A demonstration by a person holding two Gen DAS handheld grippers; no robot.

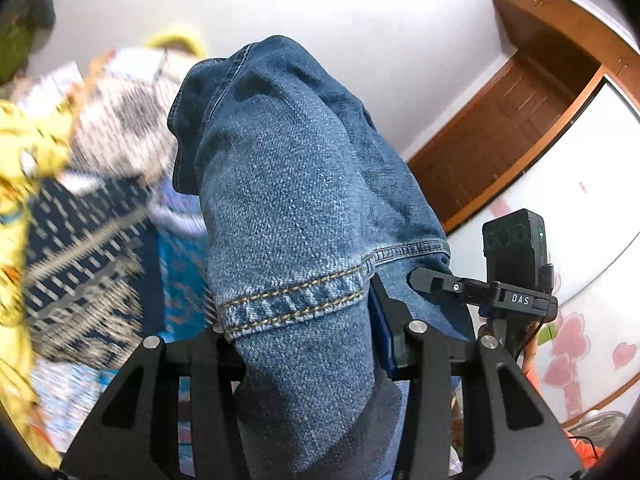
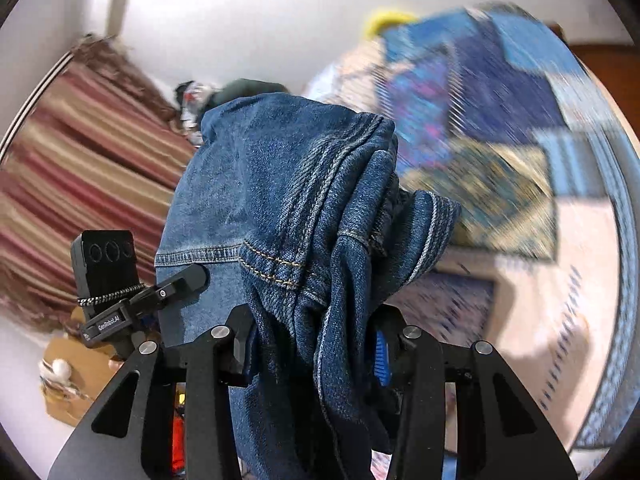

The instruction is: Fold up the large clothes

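Note:
A pair of blue jeans (image 1: pixel 296 184) fills the middle of the left wrist view, its stitched hem bunched between the black jaws. My left gripper (image 1: pixel 308 344) is shut on that denim, which drapes forward over the fingers and hides their tips. In the right wrist view another thick bunch of the jeans (image 2: pixel 304 200), seams and hem folded together, is clamped by my right gripper (image 2: pixel 312 344). A blue pad (image 2: pixel 382 356) shows on its right finger. The other hand's gripper (image 1: pixel 516 280) appears at the right of the left wrist view, and likewise at the left (image 2: pixel 112 280) of the right wrist view.
A bed with a patterned blue and cream cover (image 2: pixel 520 208) lies below, blurred. Yellow cloth (image 1: pixel 24 168) lies on the left. A wooden door (image 1: pixel 500 144), a white wall and a striped red curtain (image 2: pixel 80 160) surround the bed.

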